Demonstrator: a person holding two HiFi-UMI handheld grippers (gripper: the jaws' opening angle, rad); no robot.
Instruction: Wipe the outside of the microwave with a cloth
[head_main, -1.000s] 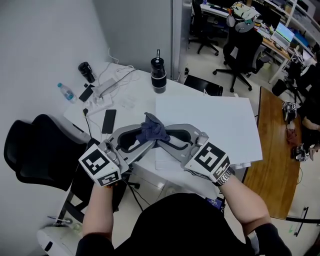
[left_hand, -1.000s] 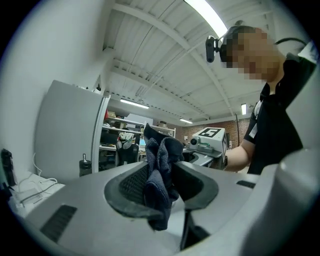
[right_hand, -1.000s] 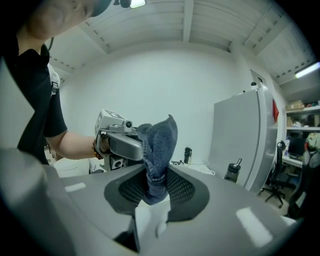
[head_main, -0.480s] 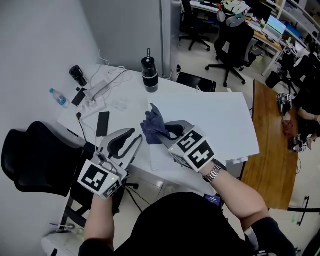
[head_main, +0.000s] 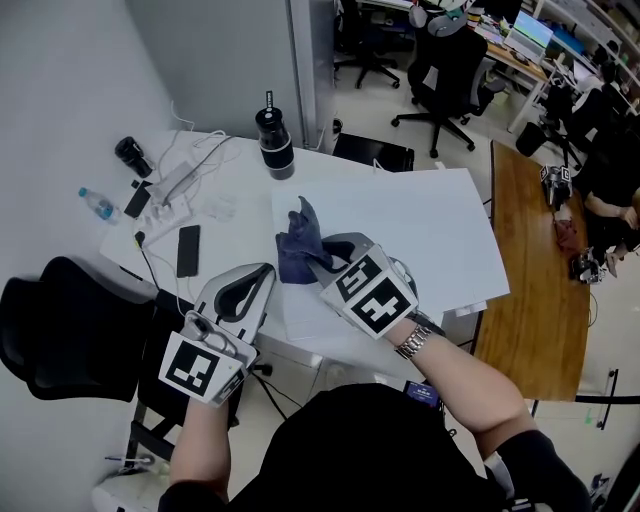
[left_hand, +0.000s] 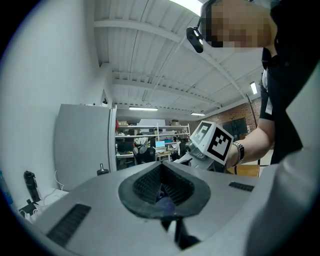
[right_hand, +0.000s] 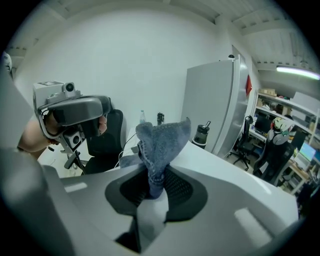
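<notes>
The crumpled blue-grey cloth (head_main: 297, 250) is held upright, pinched between the pads of the right gripper (right_hand: 150, 192). Its jaws have just been closing and stand narrow, above the white tabletop (head_main: 440, 230). The left gripper (left_hand: 162, 192) is fully closed, pads together, near the cloth.

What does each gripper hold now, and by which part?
The right gripper pinches the blue cloth by one bunched end; its jaws have just been closing on it. The left gripper is shut and empty.

The cloth (head_main: 297, 252) is dusty blue, the table (head_main: 430, 235) white; the grey left gripper (head_main: 264, 272) and right gripper (head_main: 322, 250) bear black-and-white square markers.
</notes>
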